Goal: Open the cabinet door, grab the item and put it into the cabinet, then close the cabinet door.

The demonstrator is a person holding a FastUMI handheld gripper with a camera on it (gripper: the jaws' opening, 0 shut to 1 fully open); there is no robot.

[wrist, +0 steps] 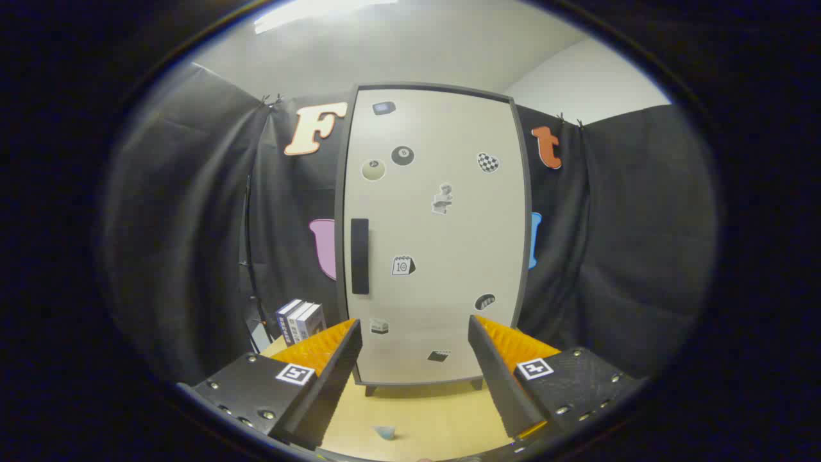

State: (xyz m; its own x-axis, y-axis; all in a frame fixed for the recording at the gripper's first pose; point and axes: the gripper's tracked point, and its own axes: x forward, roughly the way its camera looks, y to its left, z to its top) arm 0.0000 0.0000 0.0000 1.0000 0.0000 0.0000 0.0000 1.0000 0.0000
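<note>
The gripper (415, 346) is nearest, its two fingers spread wide apart with nothing between them but bare surface. Each finger carries a square black-and-white marker on its upper block. On the tabletop (442, 410), a light wooden surface, a small pale bluish item (385, 432) lies low between the fingers, slightly toward the left one; it is too small and blurred to tell what it is.

Just beyond the fingertips stands the cabinet (436, 237), upright on short dark feet at the far part of the tabletop. Its door (462, 256) is shut, a pale panel in a dark frame, scattered with small stickers. A dark vertical handle (360, 256) sits on the door's left side, about halfway up, above the left fingertip.

To the left of the cabinet, near its base, a few books (299, 320) stand upright side by side with their spines facing forward.

Behind everything hangs the booth's black cloth wall (186, 224), and above it a pale ceiling with a bright light strip (308, 13).
</note>
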